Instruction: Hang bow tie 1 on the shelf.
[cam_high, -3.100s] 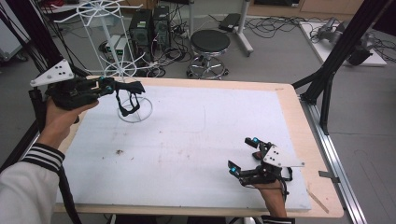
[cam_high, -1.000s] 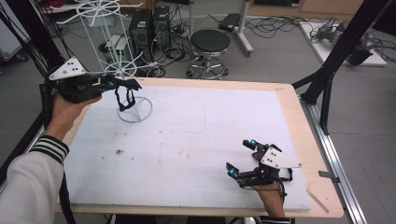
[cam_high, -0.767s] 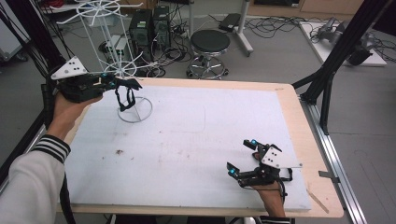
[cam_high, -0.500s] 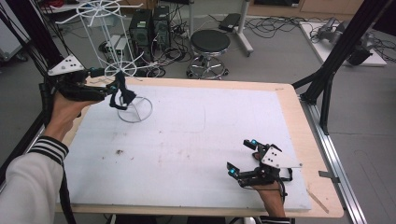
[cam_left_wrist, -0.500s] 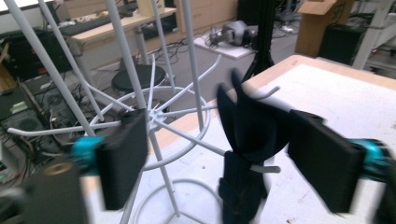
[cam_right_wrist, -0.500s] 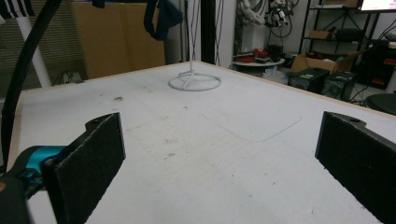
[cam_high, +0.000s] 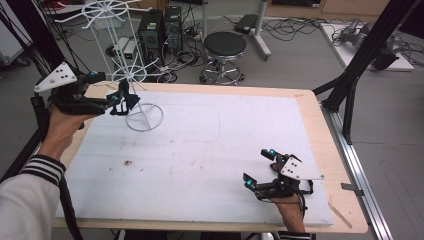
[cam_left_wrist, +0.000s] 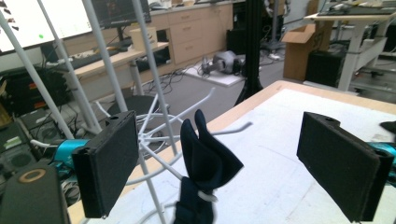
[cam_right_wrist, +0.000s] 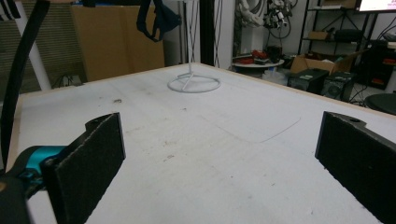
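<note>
Hanging limp on the white wire rack (cam_left_wrist: 154, 140), the dark cloth (cam_left_wrist: 205, 163) seems soft and light; our left gripper (cam_left_wrist: 229, 172), jaws just opened wide, holds nothing, best pinching its bunched middle.

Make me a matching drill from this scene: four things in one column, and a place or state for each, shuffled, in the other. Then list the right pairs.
Things
1. dark cloth
2. left gripper
3. right gripper
4. white wire stand

Places and states
A. low over the near right corner of the table, jaws apart, nothing between them
B. ring base on the far left part of the white sheet
C. draped on a white wire arm, between two open jaws
D. held up at the rack, pads clear of the cloth

Pairs: 1-C, 2-D, 3-A, 4-B
</note>
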